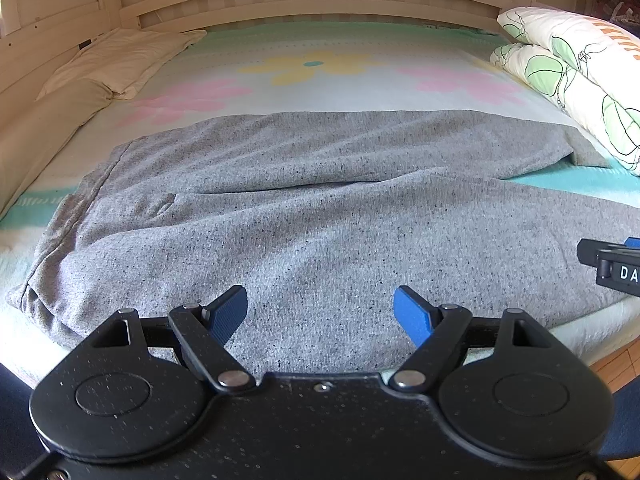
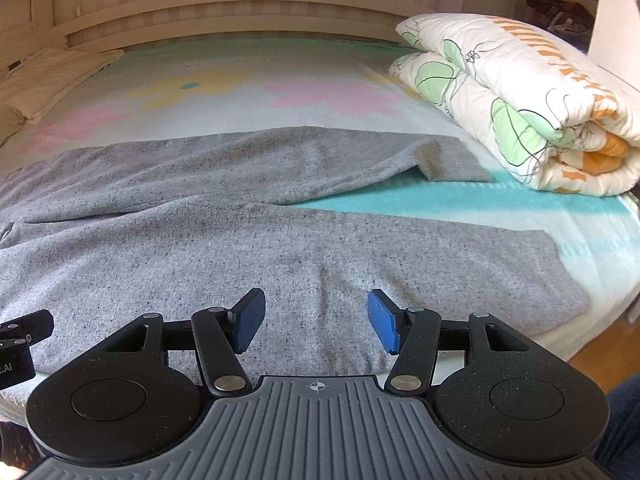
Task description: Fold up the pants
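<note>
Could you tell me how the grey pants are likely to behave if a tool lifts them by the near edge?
The grey pants look like soft knit lying in shallow wrinkles, so they would probably drape limply. Spread wide across the bed sheet, the unlifted part would likely drag.

I saw both views in soft, even daylight, without hard shadows. The bedsheet point(image 1: 320, 80) looked washed out at the far side. Fisheye bending curved the headboard point(image 2: 240, 4), and the corners went dark.
</note>
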A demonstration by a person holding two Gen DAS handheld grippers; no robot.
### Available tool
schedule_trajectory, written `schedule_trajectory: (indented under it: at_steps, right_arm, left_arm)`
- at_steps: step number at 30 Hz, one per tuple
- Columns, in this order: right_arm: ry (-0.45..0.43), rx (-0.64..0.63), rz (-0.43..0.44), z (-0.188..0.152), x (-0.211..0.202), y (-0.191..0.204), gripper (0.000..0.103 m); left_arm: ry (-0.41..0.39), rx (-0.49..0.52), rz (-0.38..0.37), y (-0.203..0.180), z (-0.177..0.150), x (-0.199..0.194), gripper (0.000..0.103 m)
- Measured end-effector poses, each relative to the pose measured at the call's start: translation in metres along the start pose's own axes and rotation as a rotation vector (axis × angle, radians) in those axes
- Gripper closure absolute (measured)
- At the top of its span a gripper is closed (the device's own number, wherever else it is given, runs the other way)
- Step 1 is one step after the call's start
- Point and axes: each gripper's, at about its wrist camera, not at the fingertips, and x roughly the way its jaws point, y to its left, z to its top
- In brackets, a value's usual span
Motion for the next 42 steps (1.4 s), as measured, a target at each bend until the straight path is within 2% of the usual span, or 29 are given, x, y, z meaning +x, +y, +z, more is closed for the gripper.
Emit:
schedule_trajectory:
  at_steps: [6,10,12,16,21,24,28,32,42]
  right_arm:
    - [0.014,0.025,-0.003,0.001,0.001,-0.002,0.048]
    - [0.062,0.045,0.037,0.003,0.004,-0.004,0.048]
    - [0.059,0.069,0.059,0.005,0.002,-0.007,0.049]
    - [0.041,0.075,0.068,0.016,-0.003,-0.010,0.049]
    - [0.082,0.096,0.103,0.040,0.001,-0.028,0.049]
    - [0.085,0.090,0.068,0.057,0.009,-0.046,0.049]
    - [0.088,0.082,0.005,0.083,0.029,-0.075,0.049]
    - [0.145,0.158,0.002,0.107,0.058,-0.104,0.049]
    - [0.178,0.263,-0.018,0.166,0.130,-0.140,0.049]
  left_arm:
    - [0.004,0.007,0.028,0.000,0.001,-0.003,0.025]
    - [-0.005,0.017,0.052,-0.001,0.003,-0.005,0.027]
    - [-0.008,0.033,0.061,-0.004,0.005,-0.006,0.027]
    - [0.025,0.018,0.020,-0.004,0.014,-0.004,0.027]
    - [0.076,0.036,-0.035,-0.010,0.034,0.001,0.029]
    - [0.077,0.063,-0.054,-0.017,0.050,0.003,0.029]
    - [0.082,0.083,-0.087,-0.025,0.075,0.011,0.029]
    - [0.095,0.090,-0.106,-0.030,0.103,0.026,0.029]
    - [0.058,0.111,-0.013,-0.024,0.164,0.075,0.029]
